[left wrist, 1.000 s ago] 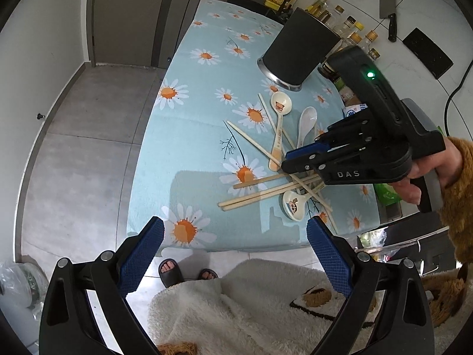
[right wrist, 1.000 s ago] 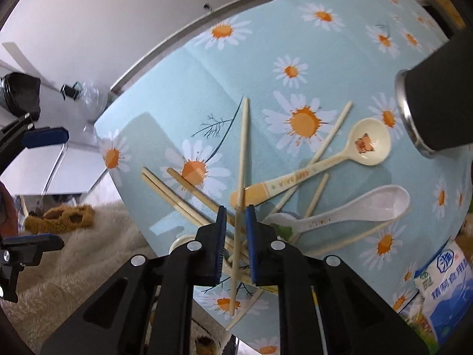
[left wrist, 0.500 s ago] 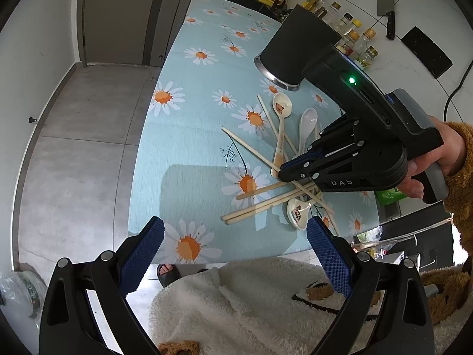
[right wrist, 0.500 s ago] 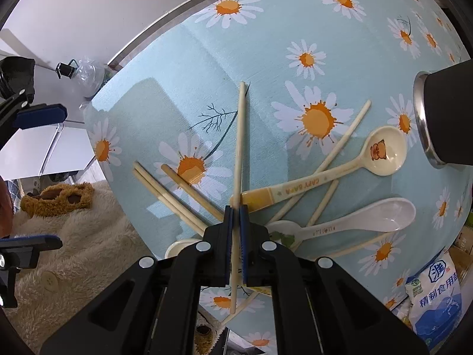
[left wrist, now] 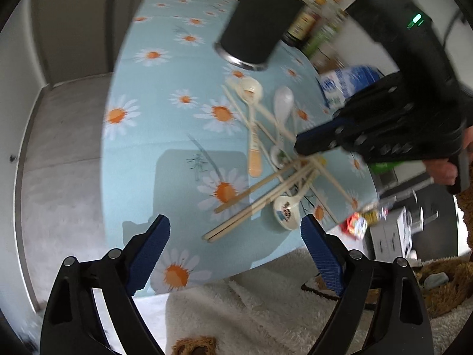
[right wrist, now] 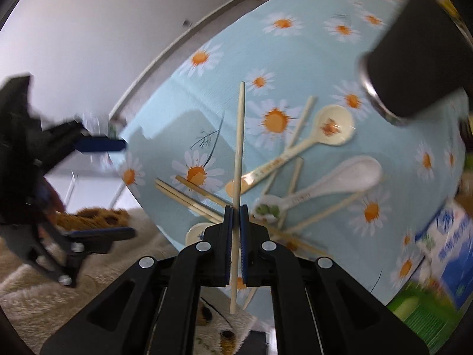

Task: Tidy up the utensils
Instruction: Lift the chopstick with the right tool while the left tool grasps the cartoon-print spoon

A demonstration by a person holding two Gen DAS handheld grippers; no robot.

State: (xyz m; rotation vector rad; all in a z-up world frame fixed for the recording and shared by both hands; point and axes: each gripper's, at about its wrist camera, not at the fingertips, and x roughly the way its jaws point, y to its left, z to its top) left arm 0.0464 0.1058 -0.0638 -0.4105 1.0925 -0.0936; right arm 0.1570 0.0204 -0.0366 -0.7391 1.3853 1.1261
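Observation:
My right gripper is shut on one wooden chopstick and holds it above the daisy tablecloth. Below it lie several chopsticks, a cream spoon, a white spoon and a small spoon. The black holder cup stands at the upper right. My left gripper is open and empty over the table's near edge. In the left wrist view the right gripper hangs over the pile, and the cup stands behind.
A blue and white packet and a green object lie at the table's right edge. Bottles and jars stand behind the cup. A fluffy white garment is below the near edge.
My right gripper closed on the chopstick and lifted it off the pile. Both views have shifted and are blurred by motion.

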